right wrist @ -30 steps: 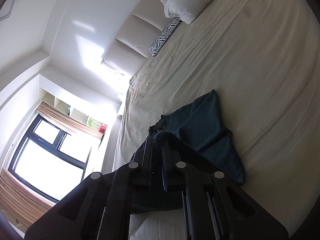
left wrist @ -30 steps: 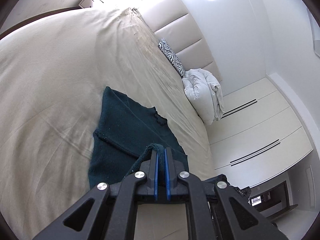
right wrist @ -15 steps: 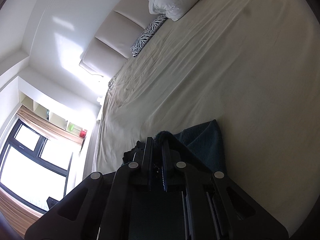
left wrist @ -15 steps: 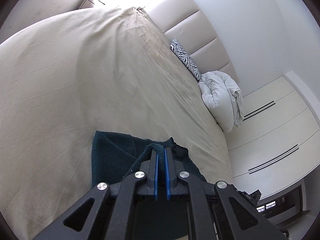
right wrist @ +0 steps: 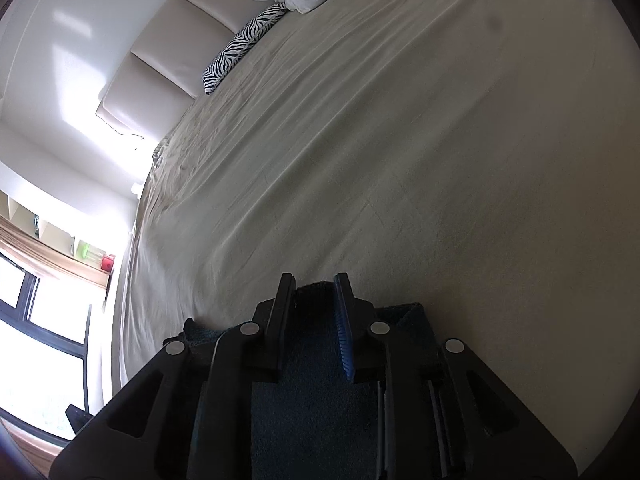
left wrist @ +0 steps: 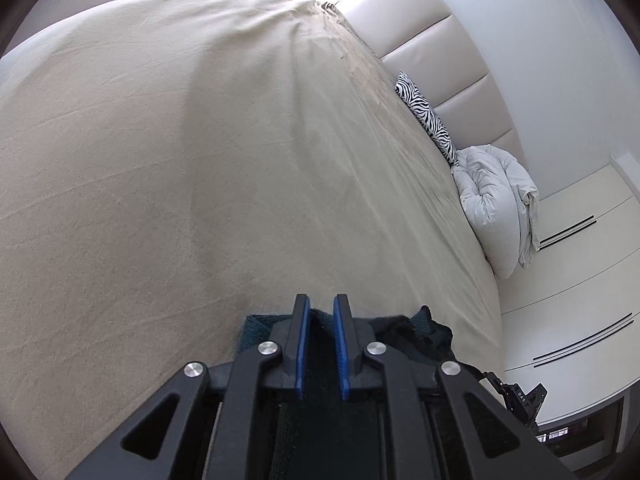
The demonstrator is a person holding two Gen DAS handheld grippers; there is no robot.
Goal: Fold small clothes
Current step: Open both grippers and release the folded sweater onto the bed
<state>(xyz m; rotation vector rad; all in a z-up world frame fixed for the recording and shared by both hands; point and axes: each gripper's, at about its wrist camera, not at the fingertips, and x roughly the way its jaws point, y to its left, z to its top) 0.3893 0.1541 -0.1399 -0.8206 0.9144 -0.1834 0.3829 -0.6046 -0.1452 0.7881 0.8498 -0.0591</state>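
A dark teal knitted garment (left wrist: 256, 326) lies on the beige bed sheet (left wrist: 200, 160), mostly hidden under both grippers. In the left wrist view my left gripper (left wrist: 320, 306) sits low over the garment's far edge. Its jaws are opening, and the cloth lies slack in the gap between the blue pads (left wrist: 302, 344), which do not press on it. In the right wrist view my right gripper (right wrist: 314, 284) is also low over the garment (right wrist: 312, 400). Its jaws are opening wider, with the fabric edge loose between them.
A zebra-print pillow (left wrist: 428, 116) and a bundled white duvet (left wrist: 496, 208) lie along the padded headboard (left wrist: 440, 52). White wardrobe doors (left wrist: 580, 272) stand past the bed's right side. A window (right wrist: 36, 320) and a shelf are on the other side.
Both grippers came forward and down toward the bed with the garment's edge, so the cloth folded over on itself. Both sets of jaws went from shut on the cloth to parted.
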